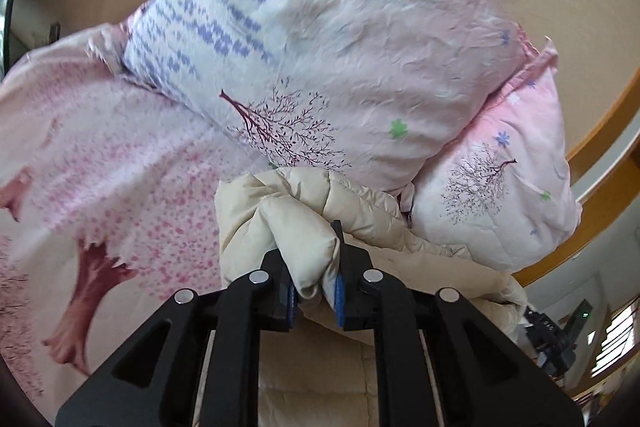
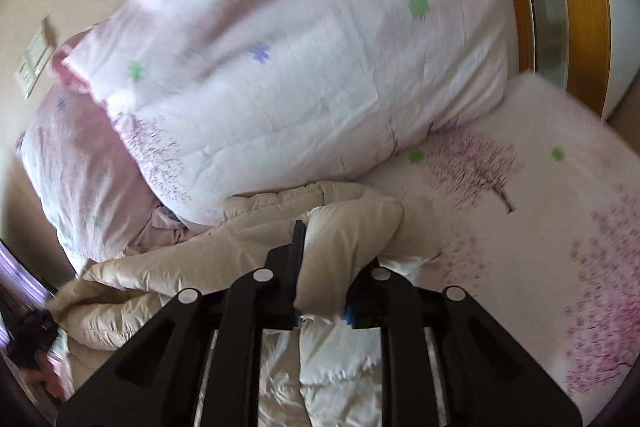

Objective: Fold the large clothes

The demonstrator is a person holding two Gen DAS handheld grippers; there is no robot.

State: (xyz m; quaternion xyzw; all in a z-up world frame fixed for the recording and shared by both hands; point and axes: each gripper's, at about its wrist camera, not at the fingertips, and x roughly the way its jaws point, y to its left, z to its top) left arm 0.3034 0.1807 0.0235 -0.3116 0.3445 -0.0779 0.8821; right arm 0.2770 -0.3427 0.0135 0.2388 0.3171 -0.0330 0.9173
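Observation:
A cream quilted down jacket lies bunched on the bed against a pile of bedding. My left gripper is shut on a padded fold of the jacket, held between its blue-padded fingers. In the right wrist view the same jacket spreads to the left and below. My right gripper is shut on another thick fold of it. The right gripper also shows at the lower right edge of the left wrist view.
A rolled pink-and-white quilt with tree prints lies just behind the jacket, on a pillow. The bed sheet has pink blossom trees. A wooden bed frame and a beige wall with a switch plate stand behind.

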